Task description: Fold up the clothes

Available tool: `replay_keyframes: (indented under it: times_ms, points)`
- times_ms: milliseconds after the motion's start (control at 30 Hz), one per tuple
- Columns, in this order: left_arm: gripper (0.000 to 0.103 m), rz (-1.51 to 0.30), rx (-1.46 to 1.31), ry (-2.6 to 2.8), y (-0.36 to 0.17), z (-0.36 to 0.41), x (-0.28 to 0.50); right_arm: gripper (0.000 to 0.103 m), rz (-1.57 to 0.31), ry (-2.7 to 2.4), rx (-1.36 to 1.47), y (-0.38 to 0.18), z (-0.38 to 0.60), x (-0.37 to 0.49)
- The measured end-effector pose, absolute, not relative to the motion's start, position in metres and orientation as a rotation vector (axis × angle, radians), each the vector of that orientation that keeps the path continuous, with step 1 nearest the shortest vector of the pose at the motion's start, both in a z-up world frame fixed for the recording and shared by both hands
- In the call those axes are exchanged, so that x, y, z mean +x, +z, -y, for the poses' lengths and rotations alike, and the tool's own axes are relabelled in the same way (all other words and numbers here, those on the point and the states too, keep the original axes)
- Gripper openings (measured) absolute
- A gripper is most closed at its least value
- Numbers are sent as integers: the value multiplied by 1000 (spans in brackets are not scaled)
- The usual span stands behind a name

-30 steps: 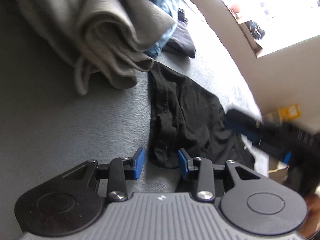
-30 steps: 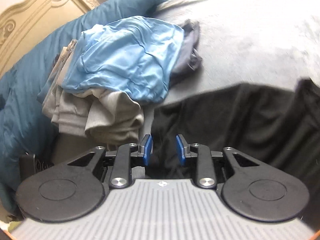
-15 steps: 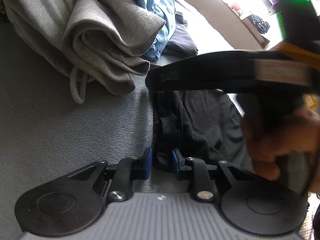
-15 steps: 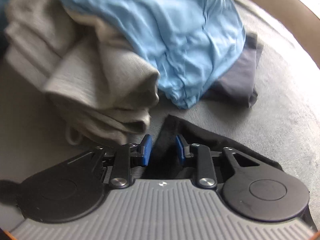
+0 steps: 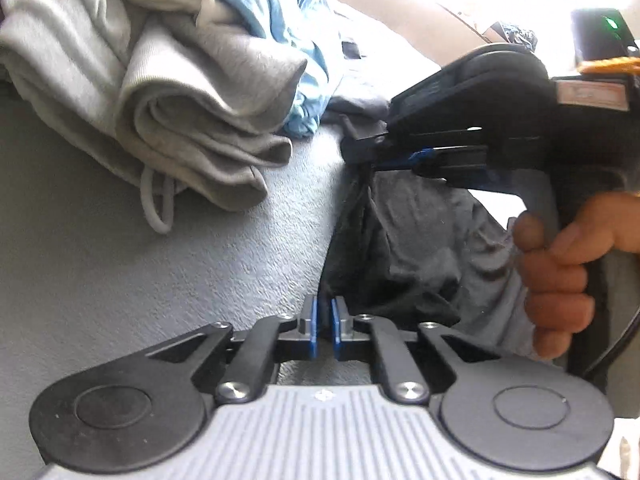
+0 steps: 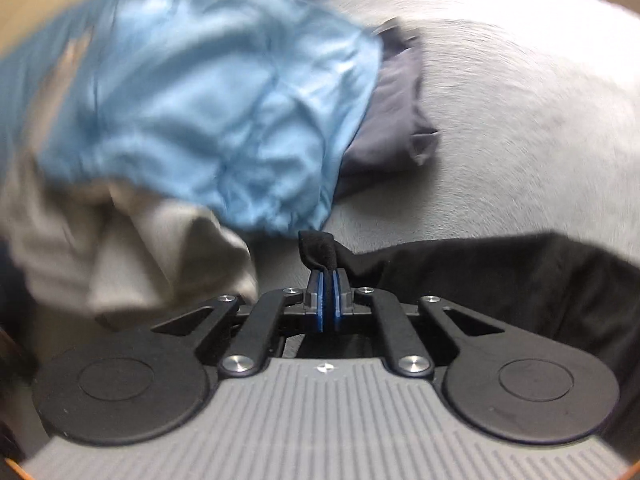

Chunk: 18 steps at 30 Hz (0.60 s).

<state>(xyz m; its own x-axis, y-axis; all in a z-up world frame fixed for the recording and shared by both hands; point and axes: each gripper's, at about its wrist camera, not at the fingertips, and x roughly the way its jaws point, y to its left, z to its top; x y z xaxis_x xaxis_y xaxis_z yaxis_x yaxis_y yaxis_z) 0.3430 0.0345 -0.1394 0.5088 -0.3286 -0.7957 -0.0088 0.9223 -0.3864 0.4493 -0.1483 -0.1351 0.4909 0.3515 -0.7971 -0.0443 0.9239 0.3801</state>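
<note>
A black garment (image 5: 404, 240) lies crumpled on the grey bed cover (image 5: 160, 300). My left gripper (image 5: 324, 312) is shut on its near edge, the blue pads almost touching. In the left wrist view my right gripper (image 5: 354, 146) comes in from the right, held by a hand (image 5: 560, 272), and lifts the garment's far corner. The right wrist view shows that gripper (image 6: 327, 284) shut on a bunched black corner (image 6: 318, 250), with the rest of the black garment (image 6: 500, 280) trailing to the right.
A pile of clothes sits just beyond: a grey sweatshirt (image 5: 180, 120) with a drawstring, a light blue garment (image 6: 220, 120) on top, and a dark navy piece (image 6: 392, 120) under it. Bare grey bed cover (image 6: 520, 100) stretches to the right.
Both grippers have gone from open to shut on the black garment. The right one has raised its corner off the bed.
</note>
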Motion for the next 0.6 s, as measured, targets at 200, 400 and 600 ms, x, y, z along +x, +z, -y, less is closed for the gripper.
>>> replay_keyframes:
  times_ms: [200, 400, 600]
  points:
    - [6, -990, -323, -129, -125, -48, 344, 3, -1002, 258, 480, -138, 151, 456]
    - [6, -1015, -306, -99, -127, -53, 348, 3, -1020, 251, 500, -154, 136, 469]
    - [9, -1025, -294, -83, -131, -46, 348, 9, -1039, 248, 510, -166, 128, 479]
